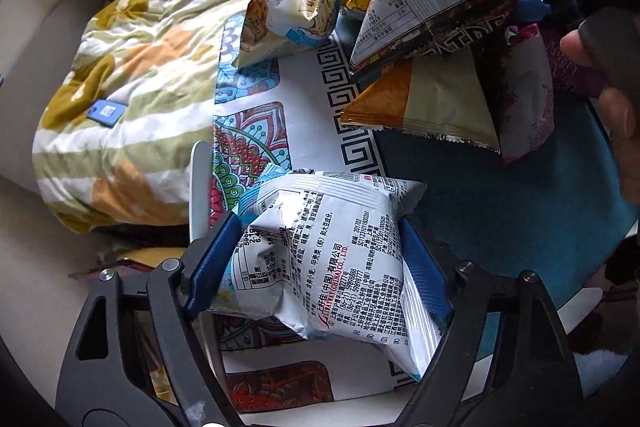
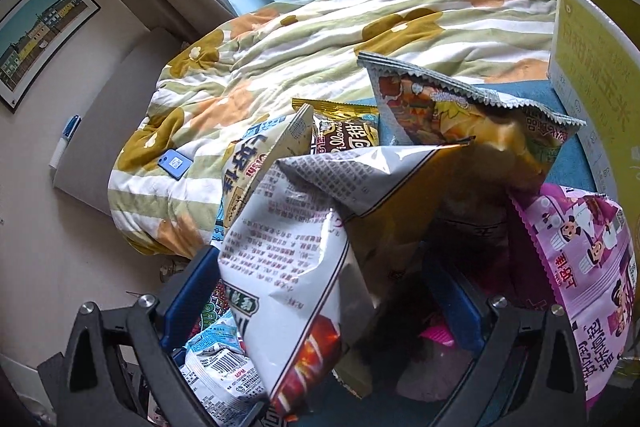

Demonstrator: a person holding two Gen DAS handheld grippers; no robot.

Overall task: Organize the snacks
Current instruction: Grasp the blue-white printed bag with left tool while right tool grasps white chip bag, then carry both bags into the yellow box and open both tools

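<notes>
My left gripper [image 1: 320, 239] is shut on a white snack bag [image 1: 332, 259] with Chinese print, held above the patterned table [image 1: 304, 115]. My right gripper [image 2: 324, 263] is shut on a large white and dark chip bag [image 2: 296, 267]; it shows in the left wrist view [image 1: 444, 11] at the upper right. Under it lie an orange and cream bag [image 1: 432, 103] and a purple bag [image 2: 580, 267]. A cream bag [image 1: 288, 15] stands at the table's far edge. A gold marshmallow bag [image 2: 344, 127] and a colourful bag [image 2: 472, 115] stand behind.
A bed with a floral quilt [image 2: 320, 39] lies beyond the table, with a blue phone [image 2: 174, 163] on it. A yellow-green box [image 2: 592, 67] stands at the right. A small white packet with a barcode [image 2: 224, 375] lies below the right gripper. A teal cloth [image 1: 500, 187] covers the table's right part.
</notes>
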